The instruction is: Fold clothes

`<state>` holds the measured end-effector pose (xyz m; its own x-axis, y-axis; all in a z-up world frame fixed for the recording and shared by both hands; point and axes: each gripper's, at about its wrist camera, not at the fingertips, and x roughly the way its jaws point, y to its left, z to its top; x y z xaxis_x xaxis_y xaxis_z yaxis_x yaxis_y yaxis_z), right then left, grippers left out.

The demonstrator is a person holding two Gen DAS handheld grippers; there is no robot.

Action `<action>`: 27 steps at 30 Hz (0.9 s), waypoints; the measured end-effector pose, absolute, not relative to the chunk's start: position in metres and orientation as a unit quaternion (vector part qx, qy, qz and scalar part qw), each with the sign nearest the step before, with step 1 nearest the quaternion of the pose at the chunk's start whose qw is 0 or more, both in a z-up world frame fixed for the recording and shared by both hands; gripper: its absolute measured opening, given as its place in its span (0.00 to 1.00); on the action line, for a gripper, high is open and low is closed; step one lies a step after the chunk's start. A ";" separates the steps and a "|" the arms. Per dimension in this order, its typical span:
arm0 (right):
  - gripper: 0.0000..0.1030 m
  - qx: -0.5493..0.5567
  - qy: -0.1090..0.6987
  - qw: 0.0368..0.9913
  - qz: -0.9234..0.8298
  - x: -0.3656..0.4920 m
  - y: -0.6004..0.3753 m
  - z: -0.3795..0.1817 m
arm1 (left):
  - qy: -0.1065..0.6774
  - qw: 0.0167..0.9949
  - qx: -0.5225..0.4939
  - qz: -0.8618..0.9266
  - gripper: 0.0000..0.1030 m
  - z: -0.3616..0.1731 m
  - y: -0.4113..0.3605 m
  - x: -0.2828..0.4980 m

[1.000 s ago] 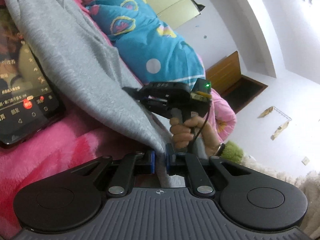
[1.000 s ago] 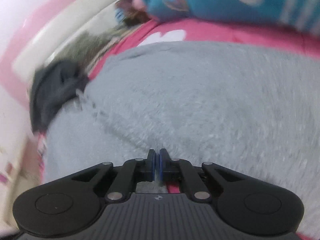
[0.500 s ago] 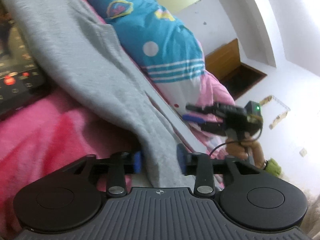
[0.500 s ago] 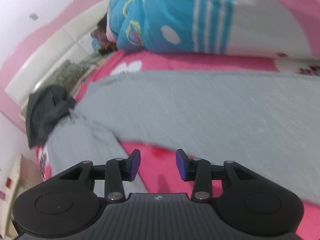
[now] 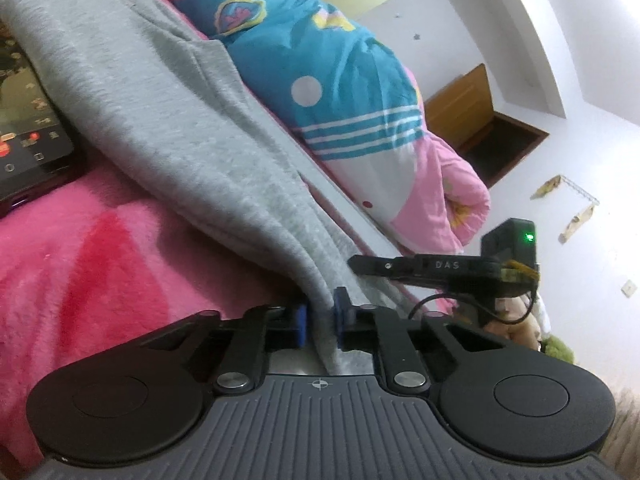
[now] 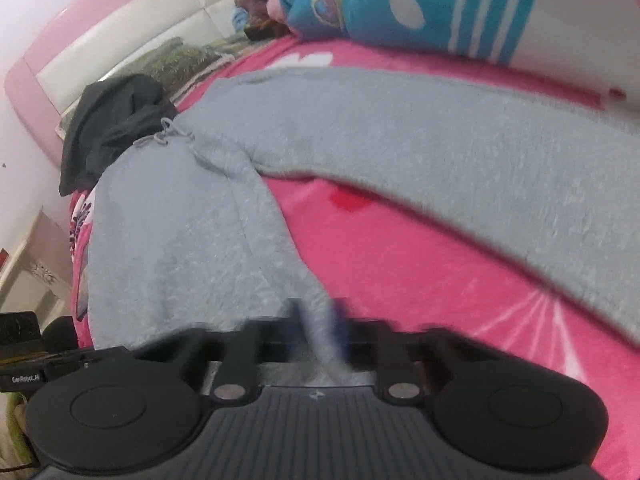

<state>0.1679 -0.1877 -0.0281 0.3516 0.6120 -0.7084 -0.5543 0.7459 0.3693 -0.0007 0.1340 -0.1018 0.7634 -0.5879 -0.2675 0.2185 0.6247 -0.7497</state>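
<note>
Grey trousers (image 6: 400, 128) lie spread across the pink bed (image 6: 400, 264), unfolded. Low in each frame, the left gripper (image 5: 320, 322) and right gripper (image 6: 320, 328) each pinch a leg hem; folding has barely begun.

I count one pair of grey fleece trousers (image 6: 360, 140) with two legs spread on one pink plush blanket (image 6: 400, 264). There is one blue patterned quilt (image 5: 320, 60), one dark crumpled garment (image 6: 108, 120) and one black tablet (image 5: 32, 140). Two black two-finger grippers are in my views, left gripper (image 5: 319, 320) and right gripper (image 6: 320, 328).
</note>
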 end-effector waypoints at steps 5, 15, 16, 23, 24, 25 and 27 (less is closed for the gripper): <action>0.04 0.072 0.429 0.844 0.313 0.172 -0.207 -0.035 | 0.256 0.864 -0.363 -0.238 0.08 -0.101 0.135 0.001; 0.07 0.226 0.393 0.877 0.157 0.166 -0.306 -0.012 | 0.277 0.874 -0.332 -0.221 0.09 -0.090 0.139 -0.009; 0.10 0.237 0.379 0.883 0.145 0.153 -0.323 -0.001 | 0.282 0.874 -0.327 -0.222 0.10 -0.089 0.138 -0.011; 0.39 0.260 0.333 0.904 0.062 0.052 -0.419 0.028 | 0.289 0.883 -0.280 -0.242 0.27 -0.071 0.131 -0.038; 0.40 0.264 0.335 0.903 0.052 0.039 -0.428 0.026 | 0.287 0.885 -0.272 -0.246 0.27 -0.068 0.128 -0.043; 0.40 0.271 0.335 0.901 0.040 0.028 -0.436 0.022 | 0.284 0.887 -0.264 -0.252 0.28 -0.064 0.126 -0.048; 0.42 0.285 0.335 0.898 0.015 0.005 -0.452 0.013 | 0.278 0.889 -0.248 -0.265 0.31 -0.057 0.118 -0.054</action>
<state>0.0052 -0.4521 0.0126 0.7748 0.2189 -0.5932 0.1639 0.8366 0.5228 -0.0536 0.1177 -0.0566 0.7054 -0.6092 -0.3624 0.3339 0.7365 -0.5882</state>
